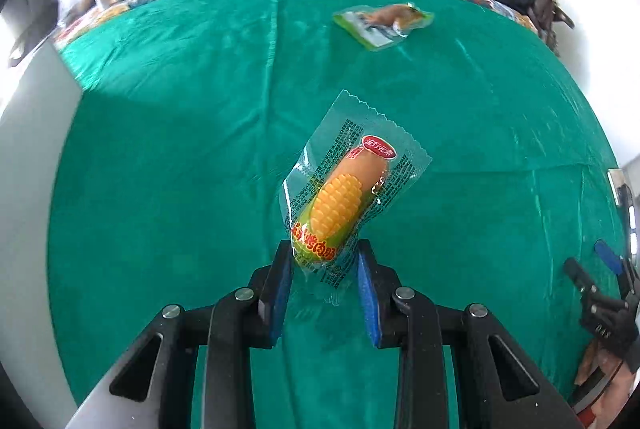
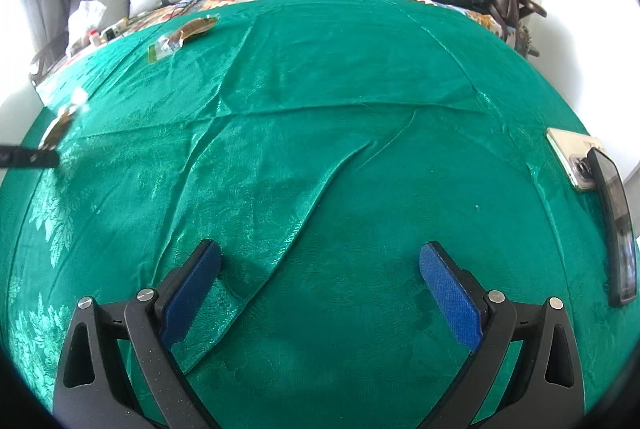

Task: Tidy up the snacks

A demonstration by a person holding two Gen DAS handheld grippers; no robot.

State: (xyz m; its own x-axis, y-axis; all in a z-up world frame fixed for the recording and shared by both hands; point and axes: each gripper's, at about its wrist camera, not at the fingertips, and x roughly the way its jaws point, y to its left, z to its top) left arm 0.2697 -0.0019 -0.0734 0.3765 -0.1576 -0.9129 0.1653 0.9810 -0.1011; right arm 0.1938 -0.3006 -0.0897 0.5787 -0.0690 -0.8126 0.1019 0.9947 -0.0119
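left gripper [image 1: 325,261] clamps corn sausage pack [image 1: 348,197] above green cloth [image 1: 160,149]
right gripper [image 2: 320,265] wide, empty — green-edged snack pack [image 1: 382,23] lies beyond the corn pack

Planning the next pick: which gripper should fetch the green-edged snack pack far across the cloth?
Right, probably. The right gripper is open and empty over the green cloth. The left gripper is shut on the corn sausage pack, so it cannot take the green-edged snack pack.
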